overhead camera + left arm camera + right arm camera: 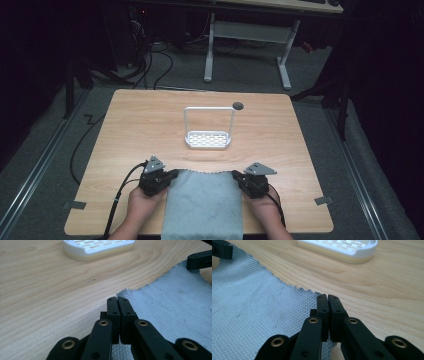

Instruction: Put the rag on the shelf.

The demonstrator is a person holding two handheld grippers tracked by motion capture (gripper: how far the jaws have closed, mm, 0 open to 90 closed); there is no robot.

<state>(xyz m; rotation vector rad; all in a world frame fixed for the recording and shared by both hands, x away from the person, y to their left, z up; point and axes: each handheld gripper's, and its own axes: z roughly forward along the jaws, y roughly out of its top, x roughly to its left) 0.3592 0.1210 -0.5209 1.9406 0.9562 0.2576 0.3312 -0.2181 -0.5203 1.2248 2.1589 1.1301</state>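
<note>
Pinching the far corners of the pale grey cloth (203, 205), the left gripper (170, 176) and right gripper (237, 177) are both clamped on it, the cloth lying at the table's (130, 130) six o'clock edge, the white rack (208, 138) at twelve o'clock beyond.

High view looks down from above; both gripper views sit low, sharing the cloth (203, 205).

No text, label, brand, number or sign can be read anywhere in these views.
</note>
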